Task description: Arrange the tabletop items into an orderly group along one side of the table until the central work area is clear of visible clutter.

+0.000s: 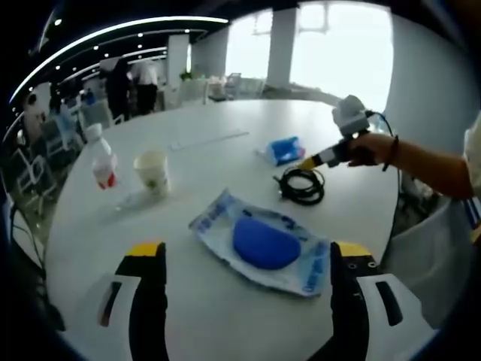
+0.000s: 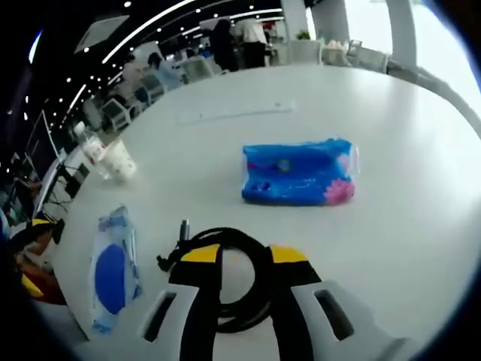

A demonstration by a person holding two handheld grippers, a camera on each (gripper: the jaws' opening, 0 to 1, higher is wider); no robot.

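A: Beyond the round white table (image 1: pixel 225 316)?
B: Chairs (image 1: pixel 68 131) along its far edge, several, pale frames. People (image 1: pixel 131 83) standing behind them, dark and light tops.
A: Lighting?
B: Curved ceiling light strips (image 1: pixel 113 34), rows of small spot lamps beside them. Bright windows (image 1: pixel 338 45) at the back, a white pillar (image 1: pixel 282 41) between panes.
A: From the right gripper view?
B: Same chairs (image 2: pixel 195 69), same standing people (image 2: pixel 240 37), light strips (image 2: pixel 150 26) overhead.

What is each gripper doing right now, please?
Left gripper: open, jaws straddling the blue wipes packet, holding nothing.
Right gripper: jaws around the coiled black cable; grip cannot be told.
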